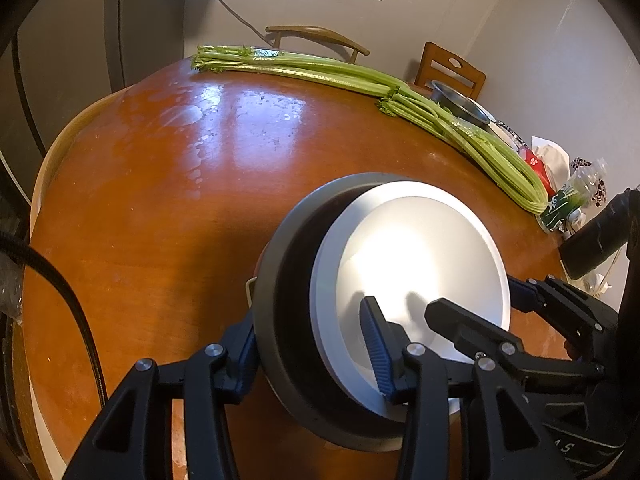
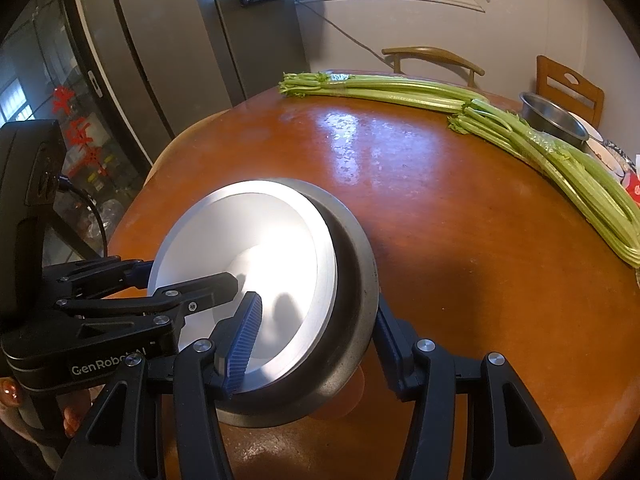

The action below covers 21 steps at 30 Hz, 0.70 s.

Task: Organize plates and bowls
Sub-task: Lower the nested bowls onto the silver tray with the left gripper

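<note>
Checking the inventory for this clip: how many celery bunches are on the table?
2: one celery bunch lies along the far edge, the other celery bunch runs down the right side, their ends overlapping. None seem hidden.

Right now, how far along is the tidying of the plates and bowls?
Done: a white plate sits inside the dark grey bowl. In hand: the left gripper and right gripper each clamp that stack's rim from opposite sides. Left: a steel bowl waits at the round wooden table's far edge, behind the celery.

Behind the celery, the steel bowl is half hidden; the packets beyond it are too small to identify.
</note>
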### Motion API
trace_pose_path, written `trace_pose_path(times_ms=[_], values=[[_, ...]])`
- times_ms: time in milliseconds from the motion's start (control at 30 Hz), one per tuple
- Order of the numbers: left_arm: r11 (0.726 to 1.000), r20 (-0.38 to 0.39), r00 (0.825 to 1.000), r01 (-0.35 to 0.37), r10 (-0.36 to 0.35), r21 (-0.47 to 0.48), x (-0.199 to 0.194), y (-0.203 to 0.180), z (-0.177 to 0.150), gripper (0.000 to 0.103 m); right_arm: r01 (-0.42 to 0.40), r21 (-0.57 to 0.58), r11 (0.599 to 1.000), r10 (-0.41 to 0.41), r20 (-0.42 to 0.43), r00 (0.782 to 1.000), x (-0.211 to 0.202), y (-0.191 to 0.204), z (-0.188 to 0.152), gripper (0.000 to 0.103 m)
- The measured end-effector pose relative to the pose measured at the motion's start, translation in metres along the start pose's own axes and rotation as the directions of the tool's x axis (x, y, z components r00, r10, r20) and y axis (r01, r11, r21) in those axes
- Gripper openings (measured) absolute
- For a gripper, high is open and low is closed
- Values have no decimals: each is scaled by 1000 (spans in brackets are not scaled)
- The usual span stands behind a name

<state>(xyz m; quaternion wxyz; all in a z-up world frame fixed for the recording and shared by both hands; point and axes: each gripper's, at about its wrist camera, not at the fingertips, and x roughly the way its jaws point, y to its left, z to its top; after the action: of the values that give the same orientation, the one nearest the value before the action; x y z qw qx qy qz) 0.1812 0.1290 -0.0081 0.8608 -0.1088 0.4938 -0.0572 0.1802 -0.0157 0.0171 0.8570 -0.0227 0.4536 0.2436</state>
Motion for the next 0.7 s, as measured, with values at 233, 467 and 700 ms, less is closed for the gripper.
trace_pose_path(times_ms=[233, 467, 700], values=[[1000, 9, 1000, -4, 4, 9, -1, -1, -2, 47, 20, -7, 1000, -20, 2, 1000, 1, 0, 1, 57], [1000, 37, 999, -18, 18, 13, -6, 1, -2, 47, 25, -11, 1000, -25, 14, 1000, -3, -1, 2, 58], [999, 97, 995, -32, 31, 6, -21, 4, -1, 48, 38, -35, 999, -35, 59, 998, -13, 3, 3, 61]])
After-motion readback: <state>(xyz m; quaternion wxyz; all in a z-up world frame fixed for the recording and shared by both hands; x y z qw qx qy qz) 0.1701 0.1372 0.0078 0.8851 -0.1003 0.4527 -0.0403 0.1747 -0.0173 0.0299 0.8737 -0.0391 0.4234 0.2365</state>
